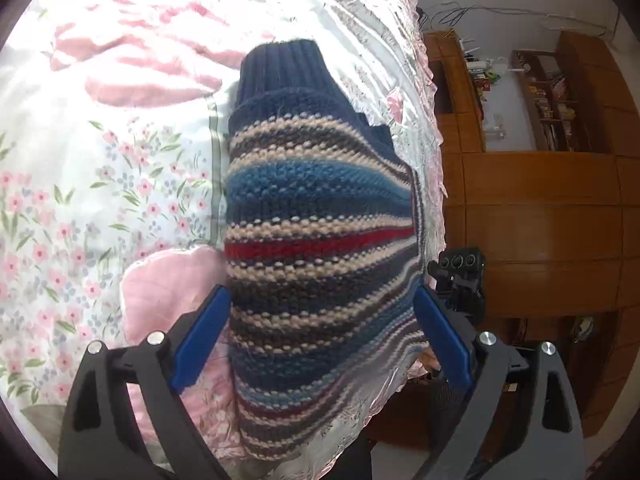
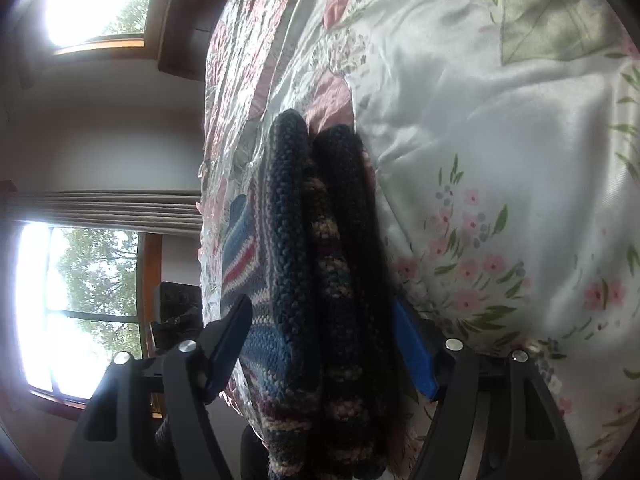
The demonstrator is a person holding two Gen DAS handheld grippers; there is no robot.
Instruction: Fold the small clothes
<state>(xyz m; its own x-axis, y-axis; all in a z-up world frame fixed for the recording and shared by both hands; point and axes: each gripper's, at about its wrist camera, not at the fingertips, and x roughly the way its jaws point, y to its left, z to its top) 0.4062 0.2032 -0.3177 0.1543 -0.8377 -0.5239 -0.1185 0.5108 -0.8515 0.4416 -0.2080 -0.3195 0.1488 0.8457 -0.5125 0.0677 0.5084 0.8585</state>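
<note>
- Striped knit sweater [image 1: 320, 240] is lying on the floral satin bedspread [image 1: 100, 184], close to the bed's edge, the edge beside the wooden cabinets [image 1: 532, 200]; its navy ribbed collar [image 1: 280, 68] is pointing away from the left camera.
- Left gripper [image 1: 322, 338] is standing spread wide, blue fingers [image 1: 202, 340] straddling the sweater body; nothing is being pinched.
- Right gripper [image 2: 322, 350] is also standing released, fingers [image 2: 412, 352] flanking what looks like a doubled stack of knit layers [image 2: 320, 260]; contact with the wool cannot be confirmed.
- Judgement: the garment is looking folded at least once; a further fold or tidy-up is probably pending.
- For a clean step: be closing on all stacked layers together, near the two corners at the bed's edge, lifting evenly.
- Risk: satin is looking slippery, so the bundle may be sliding towards the edge if dragged.
</note>
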